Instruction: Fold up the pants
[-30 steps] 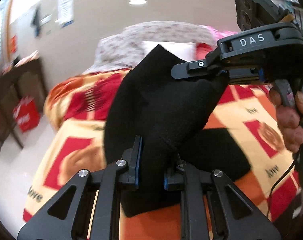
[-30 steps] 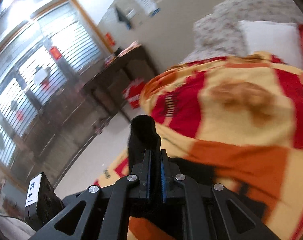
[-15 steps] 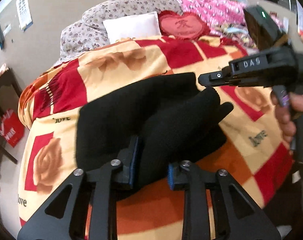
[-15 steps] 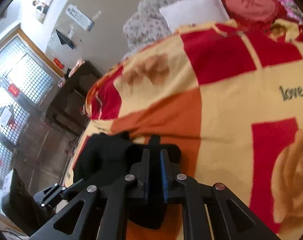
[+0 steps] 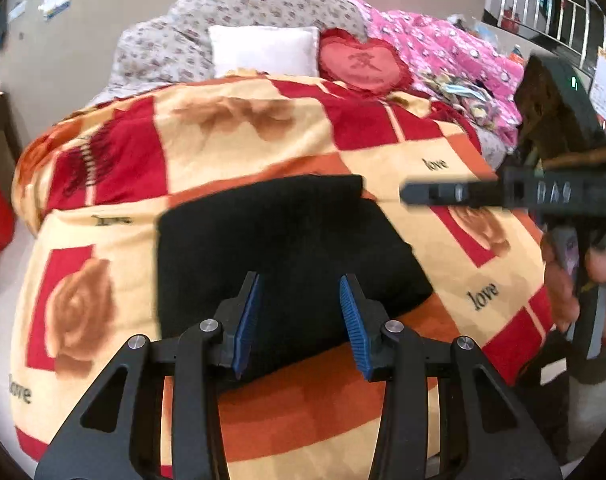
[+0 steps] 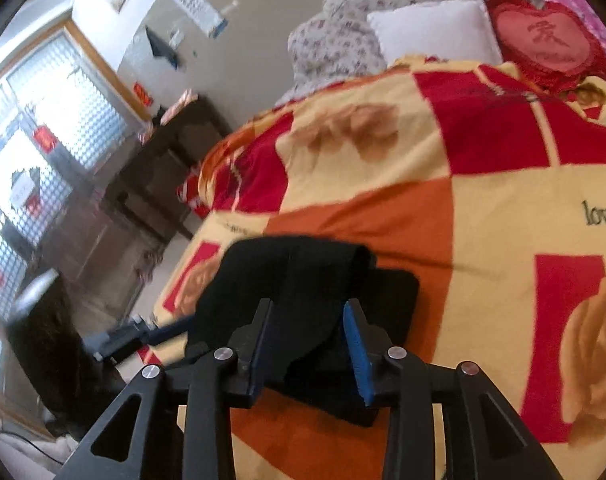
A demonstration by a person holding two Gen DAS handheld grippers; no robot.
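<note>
Black pants [image 5: 279, 248] on a red, orange and cream checked blanket [image 5: 383, 168] with rose motifs; white pillow [image 5: 263, 50]; red heart cushion [image 5: 363, 62]; blue-padded black claws [image 5: 299, 312].

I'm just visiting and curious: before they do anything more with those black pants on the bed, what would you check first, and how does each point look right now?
1. Left gripper has let go: ok, fingers apart, no cloth pinched.
2. Right gripper has let go: ok, fingers apart, though a fold of cloth rises between them.
3. Black pants lie on the blanket: ok, a compact folded block.
4. Fold is neat: not ok, one flap humps up at the right gripper's side.
5. Pants fully on the bed: ok, blanket shows all around.
6. Layers underneath aligned: cannot tell, hidden.
</note>
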